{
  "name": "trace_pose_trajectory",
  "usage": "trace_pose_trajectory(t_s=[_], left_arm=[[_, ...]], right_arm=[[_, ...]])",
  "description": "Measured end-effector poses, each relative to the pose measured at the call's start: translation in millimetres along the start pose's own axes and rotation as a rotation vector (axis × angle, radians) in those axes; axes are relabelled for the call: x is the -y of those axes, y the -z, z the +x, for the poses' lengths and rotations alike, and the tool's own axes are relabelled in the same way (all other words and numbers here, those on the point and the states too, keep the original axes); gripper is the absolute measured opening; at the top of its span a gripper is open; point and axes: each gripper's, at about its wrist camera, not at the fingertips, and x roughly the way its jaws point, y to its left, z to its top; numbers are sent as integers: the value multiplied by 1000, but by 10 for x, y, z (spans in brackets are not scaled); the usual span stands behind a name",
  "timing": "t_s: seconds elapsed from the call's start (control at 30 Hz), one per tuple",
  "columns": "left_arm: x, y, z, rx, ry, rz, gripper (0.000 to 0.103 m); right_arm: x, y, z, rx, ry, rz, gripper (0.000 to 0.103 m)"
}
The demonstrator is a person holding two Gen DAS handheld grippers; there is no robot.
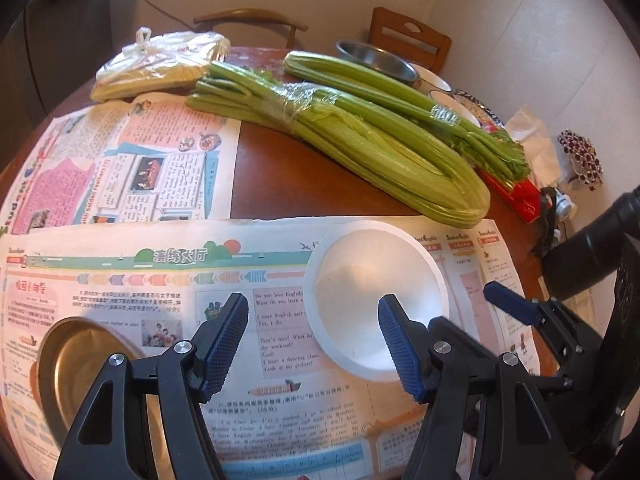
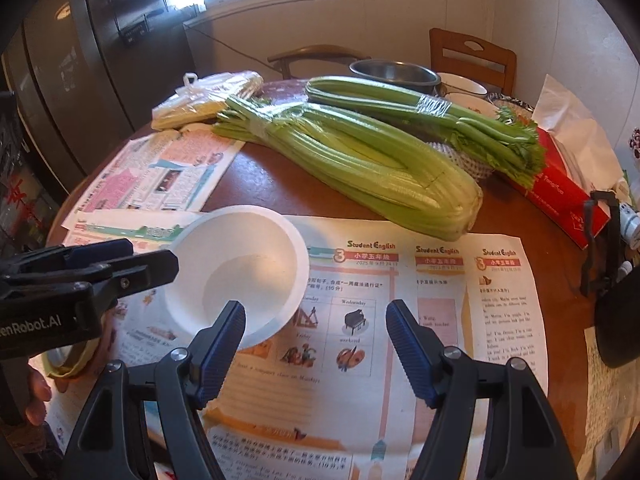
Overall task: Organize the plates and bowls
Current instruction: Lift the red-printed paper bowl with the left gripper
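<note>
A white bowl (image 1: 360,280) stands upright and empty on newspaper on the round wooden table; it also shows in the right wrist view (image 2: 248,264). A gold metal plate (image 1: 76,364) lies at the near left. My left gripper (image 1: 312,344) is open and empty just in front of the bowl, its right finger over the bowl's near rim. My right gripper (image 2: 316,344) is open and empty over the newspaper, its left finger at the bowl's near rim. A steel bowl (image 2: 394,72) and white dishes (image 2: 464,86) sit at the far side.
Two celery bunches (image 2: 360,156) lie across the middle of the table. A plastic bag of yellow greens (image 2: 208,100) is at the back left, a red tissue box (image 2: 568,200) at the right. Newspaper sheets (image 2: 440,300) cover the near table. Chairs stand behind.
</note>
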Motion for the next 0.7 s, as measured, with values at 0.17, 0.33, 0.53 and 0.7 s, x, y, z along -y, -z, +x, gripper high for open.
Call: trace_pose_trajectory(t_s=[0.17, 0.33, 0.53, 0.7], left_arm=[[34, -18, 166, -32, -10, 6, 69], [82, -9, 278, -45, -35, 27, 69], [91, 7, 397, -68, -17, 36, 62], [151, 37, 413, -85, 54, 37, 46]], right_arm=[[-33, -17, 121, -16, 0, -23, 70], [-86, -20, 189, -24, -11, -45, 59], [-170, -25, 222, -30, -25, -82, 51], [-270, -11, 210, -30, -47, -121, 42]])
